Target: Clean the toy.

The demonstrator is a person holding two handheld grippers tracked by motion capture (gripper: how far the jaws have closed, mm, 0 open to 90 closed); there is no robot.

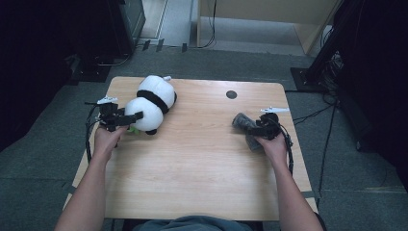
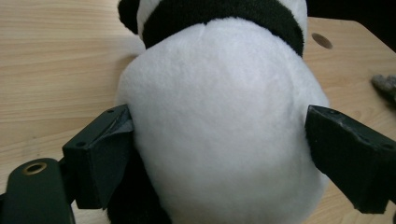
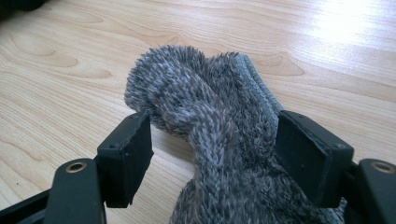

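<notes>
A black-and-white panda plush (image 1: 153,102) lies at the table's back left. My left gripper (image 1: 129,117) is shut on its white rounded body (image 2: 219,121), and both pads (image 2: 109,154) press into the fur from either side. At the right of the table a grey fuzzy sock (image 1: 242,121) is bunched up. My right gripper (image 1: 257,129) is shut on it: the sock (image 3: 210,121) fills the gap between the pads (image 3: 306,154), and its ribbed edge lies against the right one. Both things rest on the wooden table (image 1: 202,168).
A small green object (image 1: 133,129) lies beside the panda, near my left hand. A dark round hole (image 1: 231,94) sits in the tabletop at the back right. Dark stands, cables and carpeted floor surround the table.
</notes>
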